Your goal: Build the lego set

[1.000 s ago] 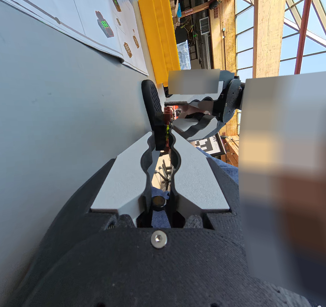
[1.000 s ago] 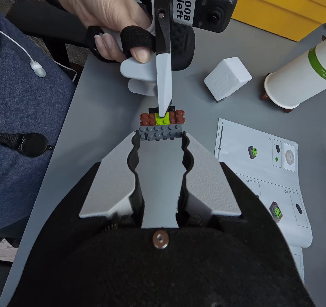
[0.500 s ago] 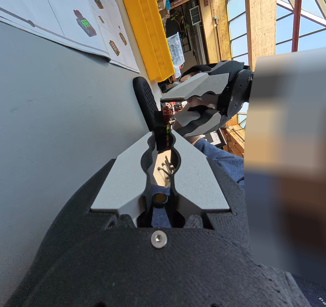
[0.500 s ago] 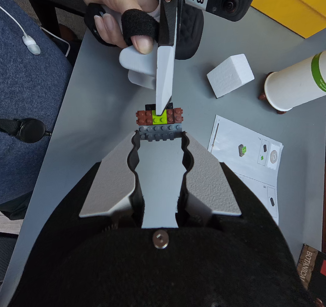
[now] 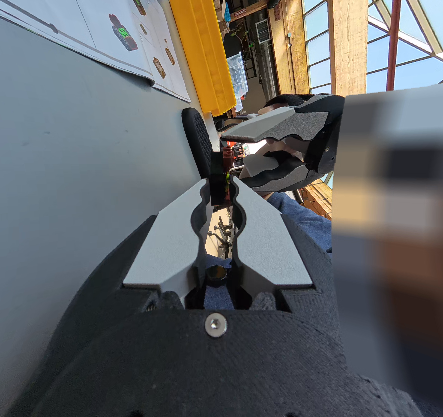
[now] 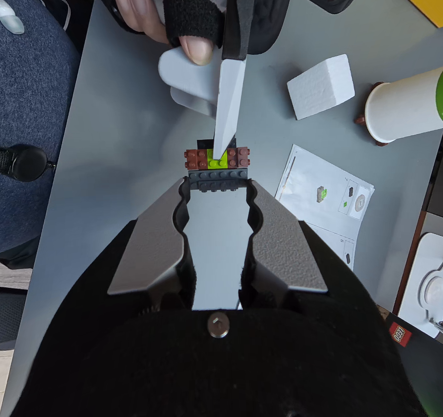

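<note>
A small lego assembly (image 6: pixel 217 162) has grey plates (image 6: pixel 217 175) at the near side, brown bricks on both ends, a lime plate in the middle and a black part behind. It is held above the grey table (image 6: pixel 115 122). My right gripper (image 6: pixel 217 183) is shut on the two ends of the grey plates. My left gripper, with one finger (image 6: pixel 227 108) showing edge-on, comes from the far side and is shut on the lime and black middle. In the left wrist view, my left gripper (image 5: pixel 220 186) pinches the assembly (image 5: pixel 227 156), and the right gripper (image 5: pixel 233 152) is just behind it.
A white foam block (image 6: pixel 321 86) and a paper cup on its side (image 6: pixel 402 110) lie at the far right. The instruction sheet (image 6: pixel 321 204) is to the right. A yellow bin (image 5: pixel 203 45) stands at the back. The table edge and a person's blue-clad lap (image 6: pixel 28 117) are at the left. The grippers are tip to tip, or close to it. Left tips and right tips are each some 15 cm from the white foam block (image 6: pixel 321 86).
Both grippers have moved together with the assembly, and the table items have shifted in both views. Both grips are unchanged.
</note>
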